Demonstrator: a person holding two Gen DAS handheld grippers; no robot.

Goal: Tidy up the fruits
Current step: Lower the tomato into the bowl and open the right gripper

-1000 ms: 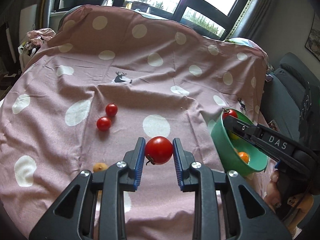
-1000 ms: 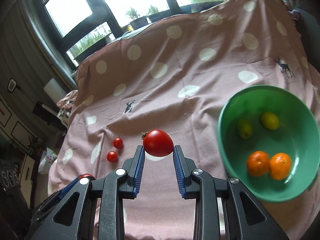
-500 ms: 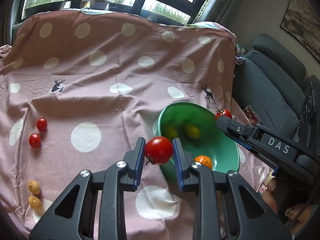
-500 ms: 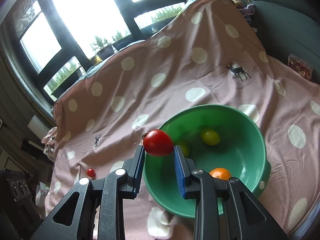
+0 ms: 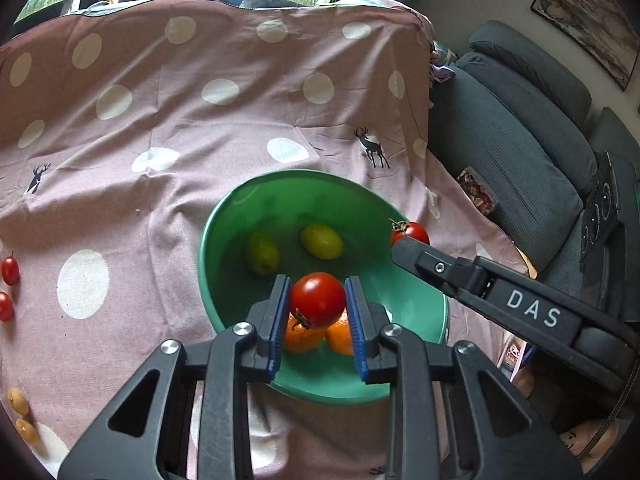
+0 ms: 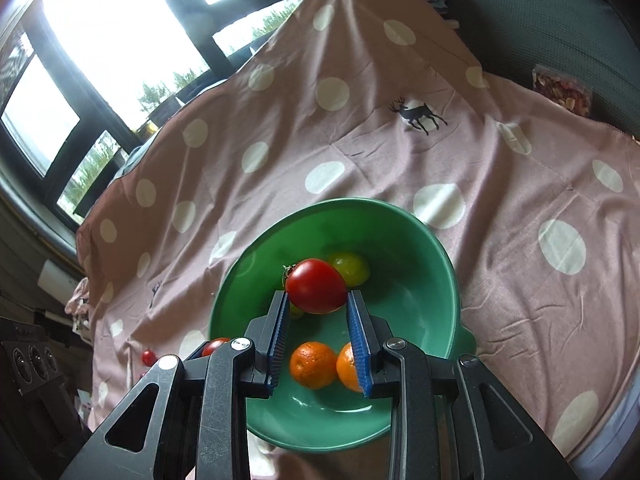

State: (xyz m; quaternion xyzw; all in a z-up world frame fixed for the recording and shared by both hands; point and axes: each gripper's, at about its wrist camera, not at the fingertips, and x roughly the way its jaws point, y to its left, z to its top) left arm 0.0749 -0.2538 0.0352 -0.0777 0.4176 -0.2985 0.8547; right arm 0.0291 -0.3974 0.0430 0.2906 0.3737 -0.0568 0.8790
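Light source: daylight through the windows (image 6: 120, 32) behind the table.
Glare: panes blown out white in the right wrist view.
Shadows: soft, inside the green bowl (image 5: 416, 308).
Distortion: strong fisheye bending, dark vignette at corners.
Blur: slight smear on the bowl rim; centre sharp.

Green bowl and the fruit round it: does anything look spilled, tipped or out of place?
Nothing spilled or damaged. The green bowl sits upright on the spotted cloth, holding two oranges and two yellow-green fruits. Still loose on the cloth are two small red tomatoes and two small yellow fruits. Each gripper holds a tomato over the bowl.
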